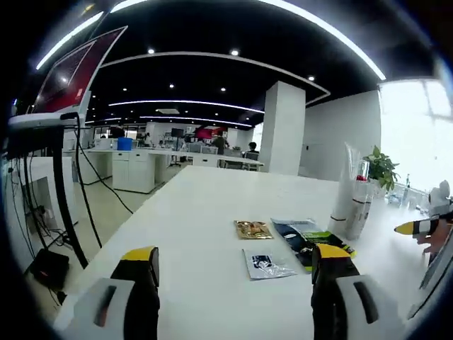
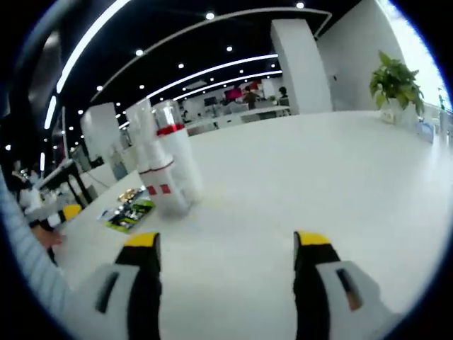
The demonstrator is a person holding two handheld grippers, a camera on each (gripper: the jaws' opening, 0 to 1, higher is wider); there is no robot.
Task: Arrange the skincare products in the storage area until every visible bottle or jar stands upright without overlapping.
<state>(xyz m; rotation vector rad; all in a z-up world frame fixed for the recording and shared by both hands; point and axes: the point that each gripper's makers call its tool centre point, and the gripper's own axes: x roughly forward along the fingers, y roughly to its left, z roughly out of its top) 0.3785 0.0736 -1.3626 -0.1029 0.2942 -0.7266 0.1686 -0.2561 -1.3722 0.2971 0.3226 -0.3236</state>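
Note:
Tall pale bottles in clear wrap with red bands (image 2: 168,166) stand upright, close together, on the white table (image 2: 318,170); they also appear at the right as bottles (image 1: 352,204). Flat sachets lie beside them: a gold one (image 1: 253,229), a dark and green one (image 1: 306,239) and a silvery one (image 1: 267,265). My left gripper (image 1: 236,261) is open over the table's near edge, short of the sachets, holding nothing. My right gripper (image 2: 228,246) is open too, empty, with the bottles ahead and to its left. The right gripper's yellow tip (image 1: 416,227) enters from the right.
A potted plant (image 2: 396,81) stands at the table's far side, also seen as a plant (image 1: 382,167). A monitor on a stand (image 1: 67,74) with hanging cables is to the left. A blue sleeve (image 2: 21,237) runs along the left edge. Office desks lie beyond.

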